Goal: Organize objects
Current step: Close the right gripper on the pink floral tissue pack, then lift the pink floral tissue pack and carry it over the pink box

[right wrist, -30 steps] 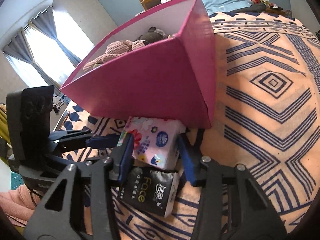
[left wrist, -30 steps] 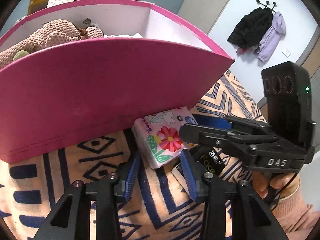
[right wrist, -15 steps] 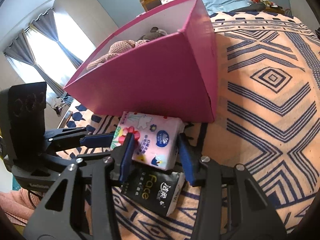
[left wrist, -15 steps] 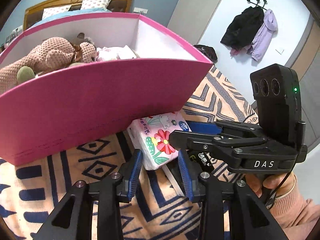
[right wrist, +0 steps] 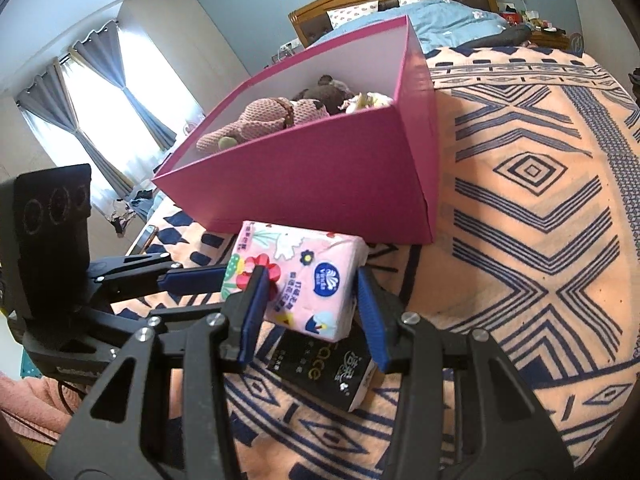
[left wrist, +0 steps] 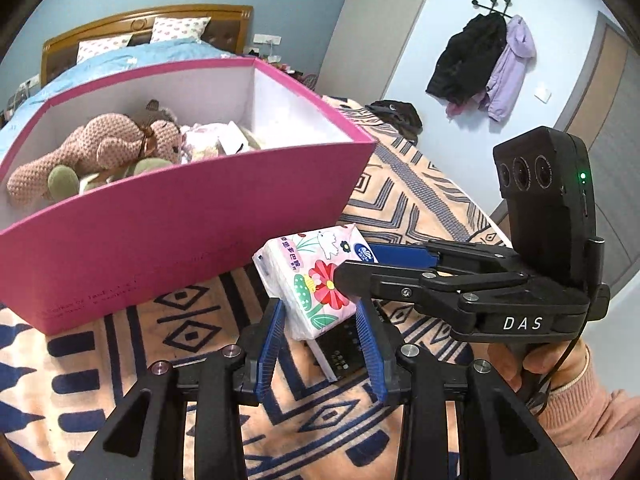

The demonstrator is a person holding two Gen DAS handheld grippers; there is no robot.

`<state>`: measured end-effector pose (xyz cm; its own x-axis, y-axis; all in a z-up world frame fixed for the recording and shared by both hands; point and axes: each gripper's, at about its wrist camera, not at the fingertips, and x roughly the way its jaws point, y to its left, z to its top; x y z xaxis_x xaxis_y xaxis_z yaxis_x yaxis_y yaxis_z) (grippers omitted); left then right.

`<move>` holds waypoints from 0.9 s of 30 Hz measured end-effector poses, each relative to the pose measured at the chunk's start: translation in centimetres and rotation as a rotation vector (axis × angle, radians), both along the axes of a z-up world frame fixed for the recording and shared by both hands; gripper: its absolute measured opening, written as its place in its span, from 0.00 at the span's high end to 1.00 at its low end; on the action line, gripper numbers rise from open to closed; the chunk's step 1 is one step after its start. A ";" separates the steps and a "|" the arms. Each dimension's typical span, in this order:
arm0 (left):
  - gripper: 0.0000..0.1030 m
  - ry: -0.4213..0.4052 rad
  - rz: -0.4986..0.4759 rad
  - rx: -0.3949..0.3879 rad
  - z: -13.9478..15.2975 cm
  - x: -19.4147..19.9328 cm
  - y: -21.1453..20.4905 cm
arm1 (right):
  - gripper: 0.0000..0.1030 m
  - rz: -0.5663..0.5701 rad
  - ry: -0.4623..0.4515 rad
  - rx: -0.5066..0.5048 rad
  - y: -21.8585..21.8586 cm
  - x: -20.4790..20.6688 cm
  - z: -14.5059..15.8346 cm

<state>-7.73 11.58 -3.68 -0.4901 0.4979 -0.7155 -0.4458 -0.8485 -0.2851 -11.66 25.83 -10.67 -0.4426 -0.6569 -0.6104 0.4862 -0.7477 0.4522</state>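
A pink floral tissue pack (left wrist: 312, 280) is lifted off the patterned blanket, just in front of the pink box (left wrist: 160, 232). My left gripper (left wrist: 322, 344) and my right gripper (right wrist: 310, 316) both close on the floral pack (right wrist: 304, 280) from crossing directions. A black tissue pack (right wrist: 332, 372) lies on the blanket below it and also shows in the left wrist view (left wrist: 340, 356). The box (right wrist: 320, 172) holds a knitted plush toy (left wrist: 100, 148) and other soft items.
The patterned blanket (right wrist: 540, 220) spreads to the right of the box. A bed with a wooden headboard (left wrist: 148, 24) stands behind. Coats (left wrist: 484, 60) hang on the far wall. A phone (right wrist: 144, 238) lies at the blanket's left edge.
Both grippers have risen with the floral tissue pack, lifting it off the black pack; the box interior now shows more from above.
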 end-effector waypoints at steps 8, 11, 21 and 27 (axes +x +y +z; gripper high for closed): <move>0.64 0.028 -0.013 0.005 0.8 0.8 0.1 | 0.54 -0.005 0.046 0.020 0.0 1.1 1.4; 0.64 0.037 -0.017 0.008 1.1 1.0 0.1 | 0.54 -0.003 0.059 0.025 0.1 1.7 1.8; 0.64 0.076 -0.020 0.004 2.5 1.8 0.3 | 0.54 0.000 0.097 0.026 0.2 2.5 3.1; 0.64 0.093 -0.021 0.010 3.1 2.1 0.3 | 0.54 -0.002 0.113 0.020 0.3 2.7 3.8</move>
<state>-5.63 11.87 -0.62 -0.5432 0.5161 -0.6622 -0.4886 -0.8358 -0.2505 -8.96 26.18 -6.92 -0.5110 -0.6438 -0.5695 0.5318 -0.7574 0.3790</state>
